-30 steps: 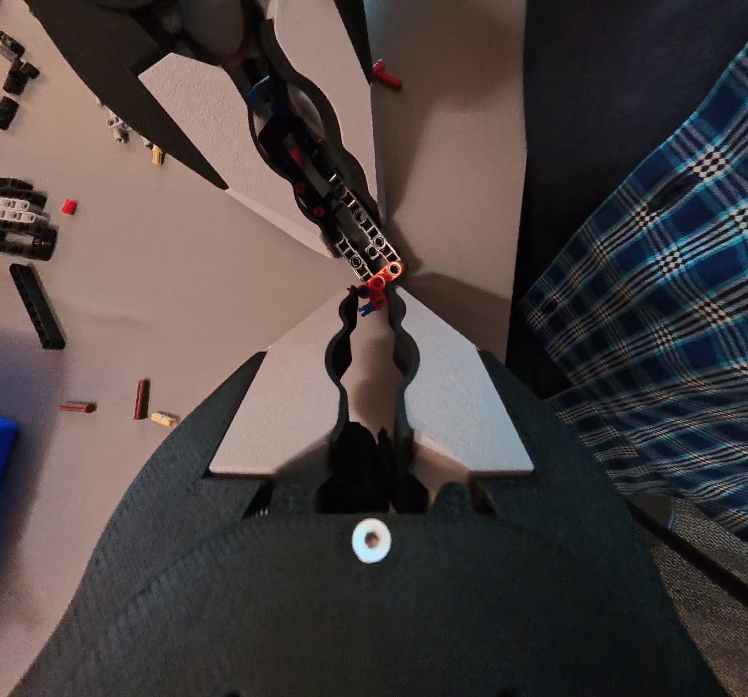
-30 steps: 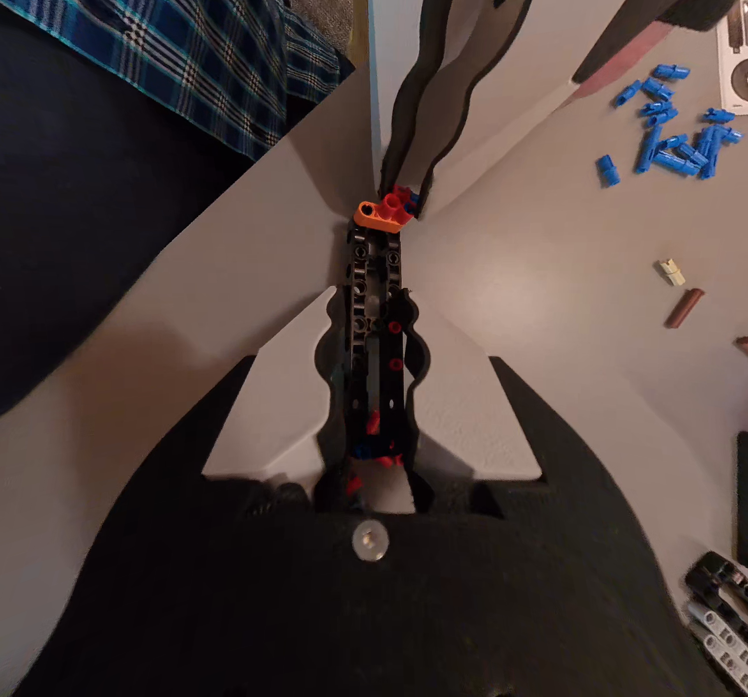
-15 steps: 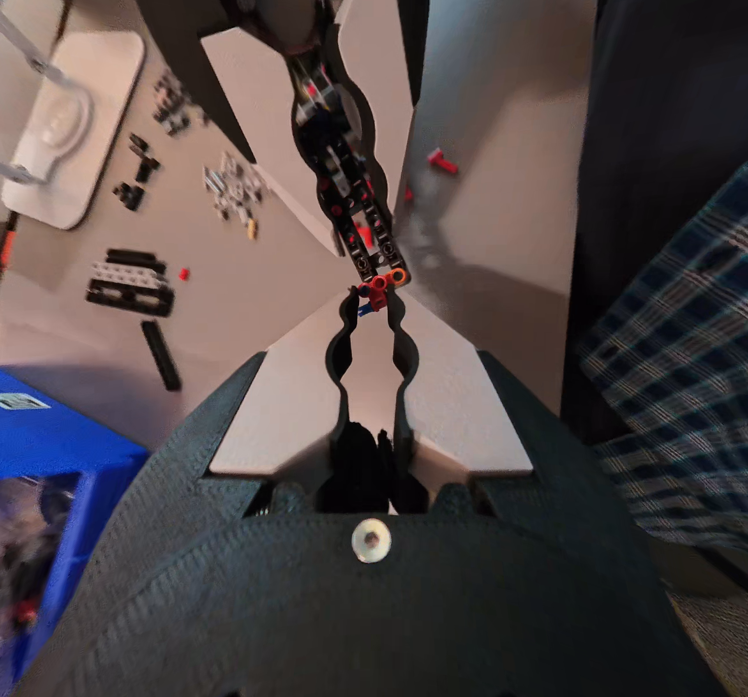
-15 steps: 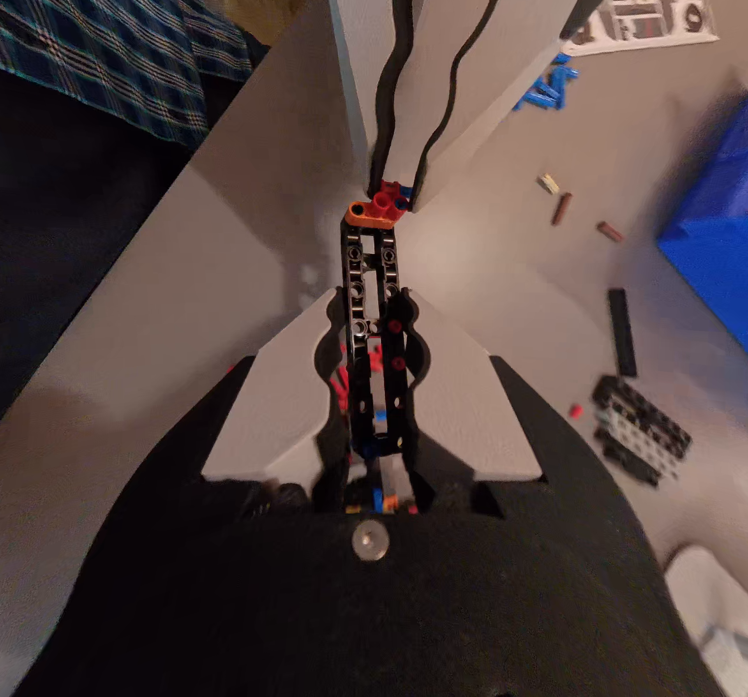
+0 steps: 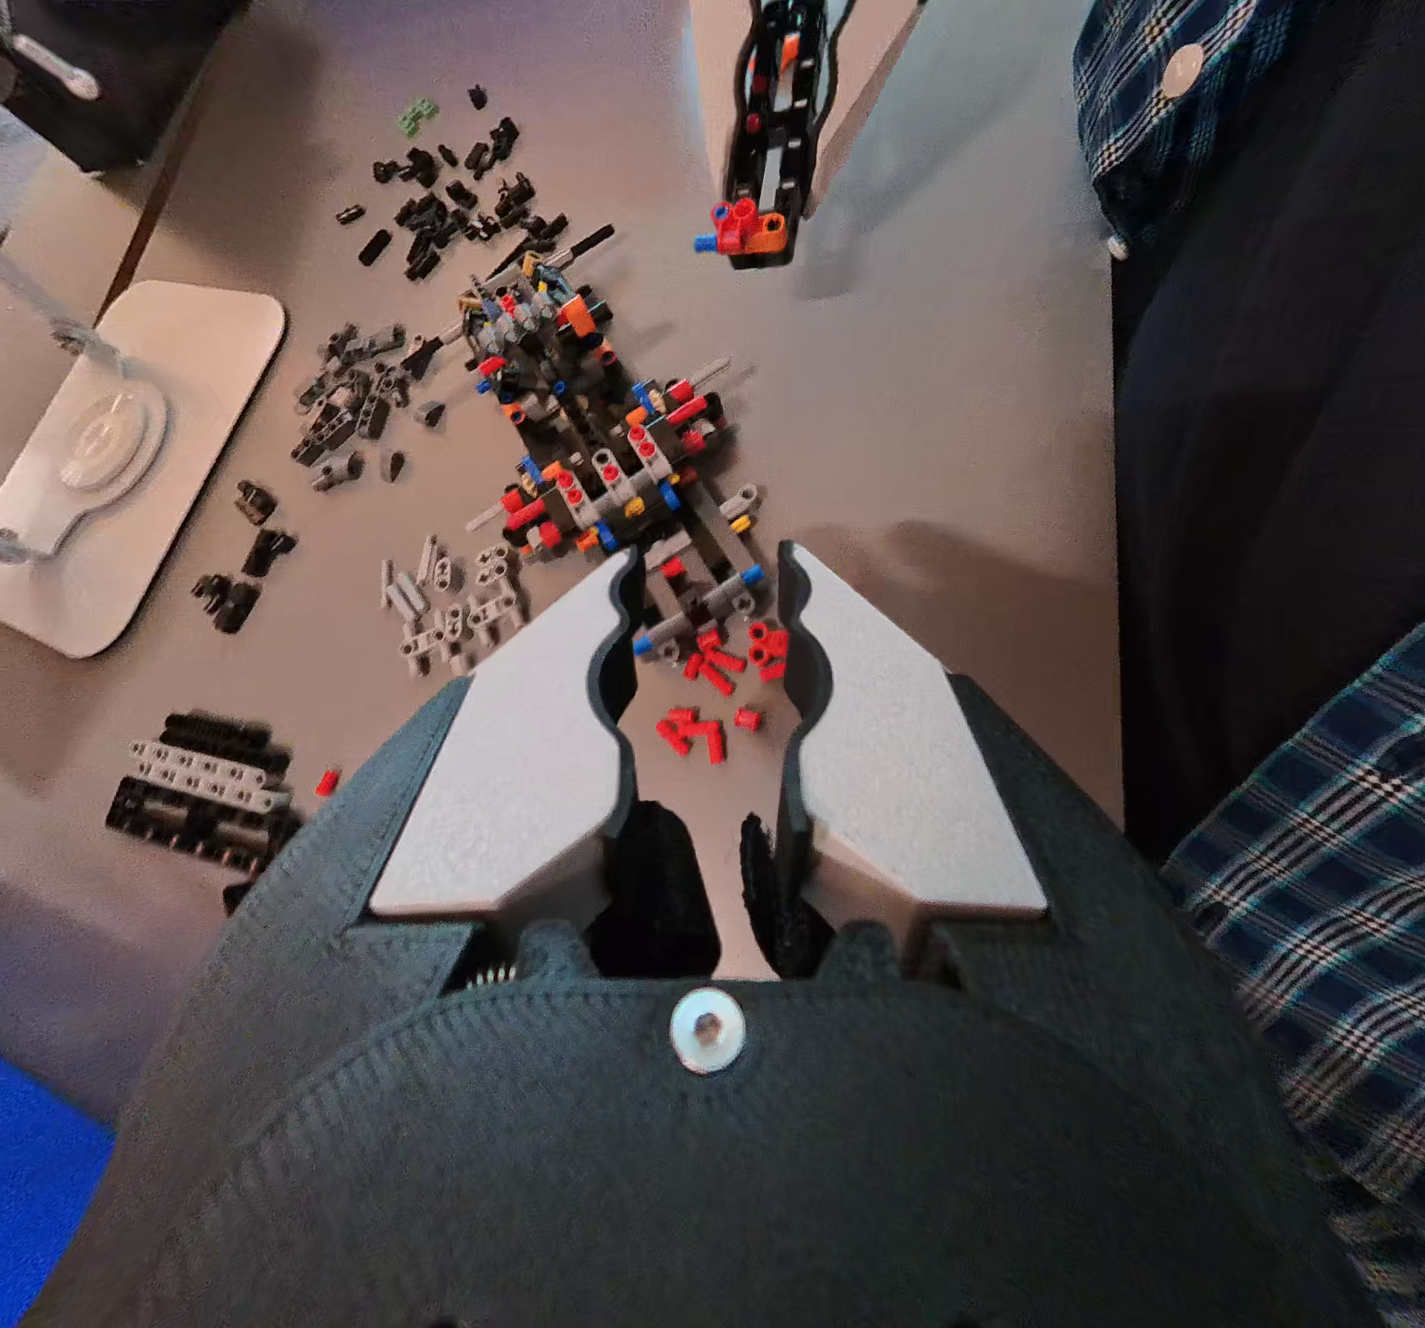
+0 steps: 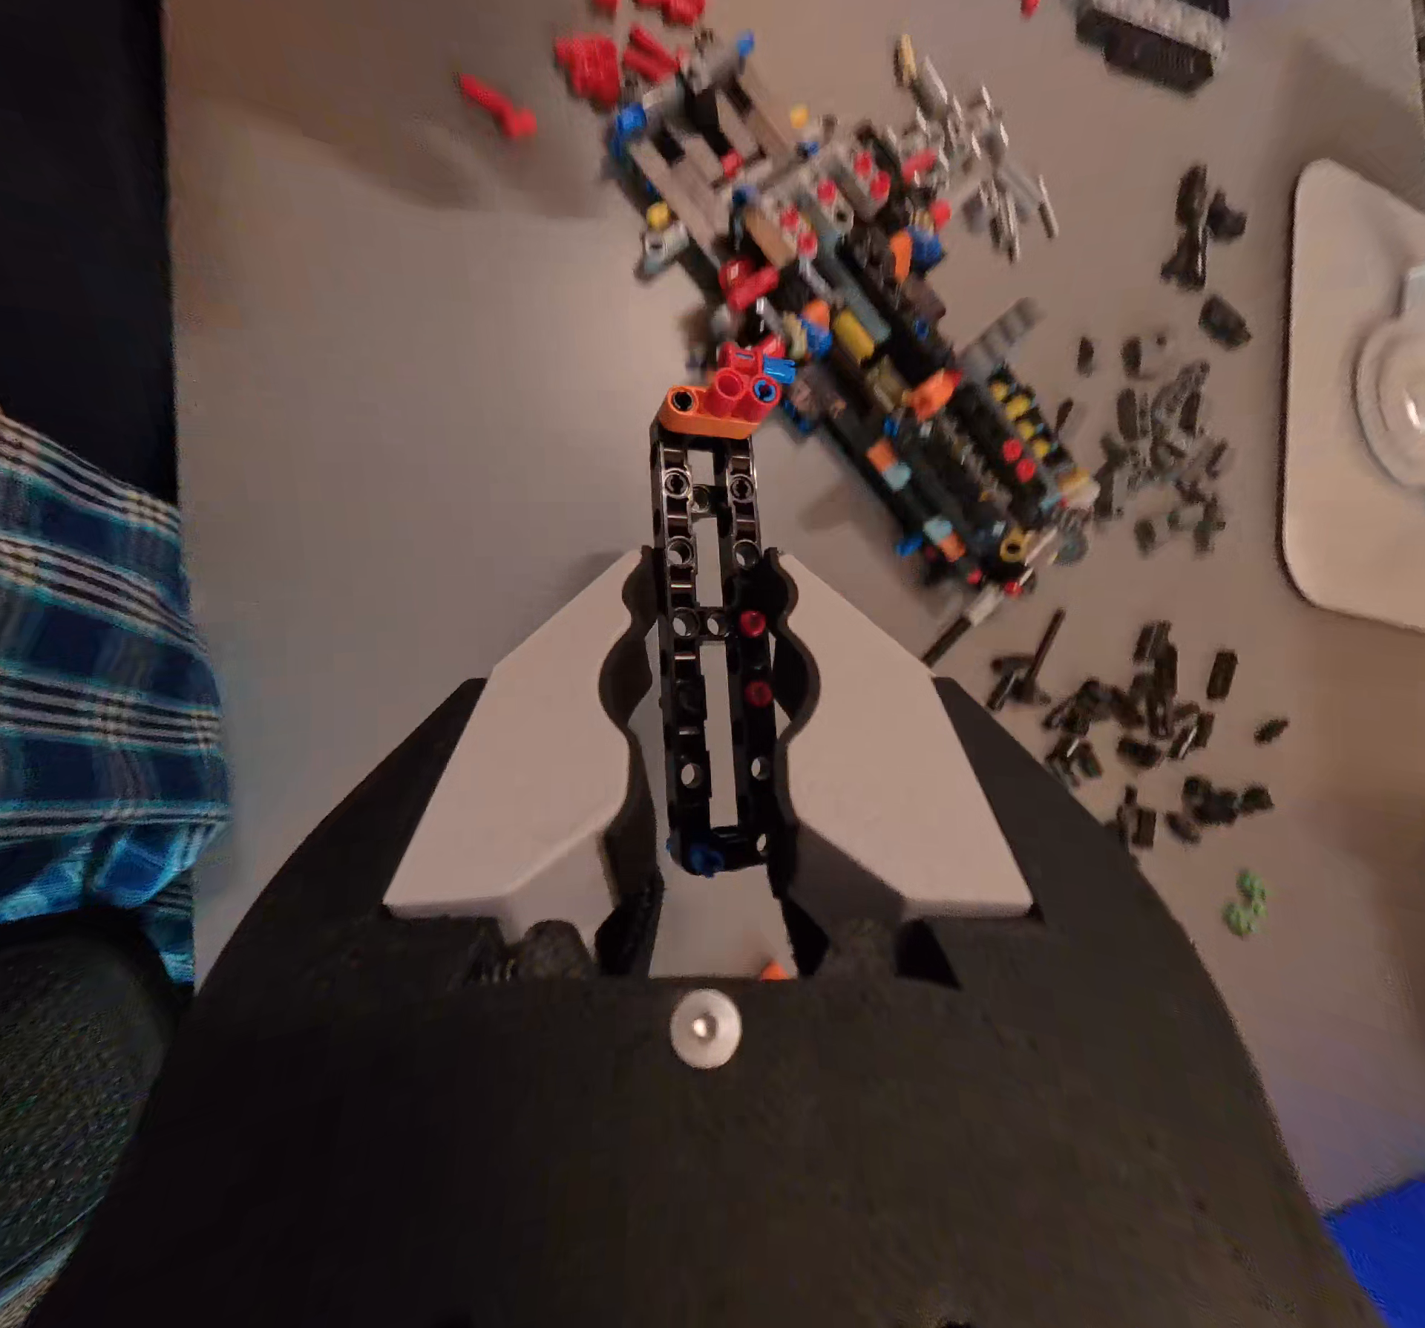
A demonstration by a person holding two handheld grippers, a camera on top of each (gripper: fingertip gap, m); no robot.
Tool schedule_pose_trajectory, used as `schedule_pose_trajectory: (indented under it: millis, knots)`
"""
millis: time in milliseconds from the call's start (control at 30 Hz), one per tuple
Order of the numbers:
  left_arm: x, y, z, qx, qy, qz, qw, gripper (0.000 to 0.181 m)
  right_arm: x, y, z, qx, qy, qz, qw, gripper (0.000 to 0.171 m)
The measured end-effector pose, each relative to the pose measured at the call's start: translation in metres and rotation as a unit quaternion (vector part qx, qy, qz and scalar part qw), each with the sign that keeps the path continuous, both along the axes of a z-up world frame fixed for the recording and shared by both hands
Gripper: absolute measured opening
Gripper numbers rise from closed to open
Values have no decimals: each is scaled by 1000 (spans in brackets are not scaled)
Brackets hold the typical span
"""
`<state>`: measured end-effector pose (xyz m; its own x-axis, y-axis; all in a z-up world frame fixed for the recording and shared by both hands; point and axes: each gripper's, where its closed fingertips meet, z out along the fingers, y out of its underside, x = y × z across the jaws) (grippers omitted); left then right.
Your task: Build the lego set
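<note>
My left gripper [image 5: 705, 597] hung over the counter [image 5: 925, 404] pointing down at the main lego build [image 5: 601, 443], jaws apart and empty. Loose red pins [image 5: 717, 682] showed on the counter between the fingers. My right gripper [image 6: 705, 566] was tilted over the counter too, jaws clamped on the black beam frame [image 6: 713, 635], which stuck out past the fingertips toward 12 o'clock. Orange connector [image 6: 705, 416] capped the frame's far end, with red connector [image 6: 736, 385] and a blue pin on top of it. In the left wrist view, the right gripper sat at 12 o'clock, well apart from mine. Main build lay at 1 o'clock in the right wrist view, with black parts [image 6: 1141, 720] scattered at 3 o'clock.
</note>
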<state>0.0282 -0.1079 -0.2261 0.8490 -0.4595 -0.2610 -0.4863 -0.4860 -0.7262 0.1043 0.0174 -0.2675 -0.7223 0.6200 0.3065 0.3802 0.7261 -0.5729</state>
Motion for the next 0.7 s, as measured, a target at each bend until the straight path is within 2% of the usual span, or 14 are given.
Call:
schedule_pose_trajectory:
  millis: [33, 167, 267, 533, 700]
  knots:
    - [4, 4, -1, -1, 1, -6, 1000, 32, 4, 5, -7, 11, 4, -4, 1000, 24]
    - [16, 18, -4, -5, 2, -19, 1000, 32, 10, 24, -29, 41, 5, -29, 999, 24]
    - [20, 24, -8, -10, -3, -20, 1000, 31, 10, 23, -31, 11, 5, -36, 999, 25]
    - [30, 38, -14, -15, -16, -25, 999, 31, 19, 27, -28, -35, 3, -49, 998, 35]
    - [32, 44, -14, -14, -25, -22, 999, 31, 31, 41, -8, -83, 8, -83, 993, 30]
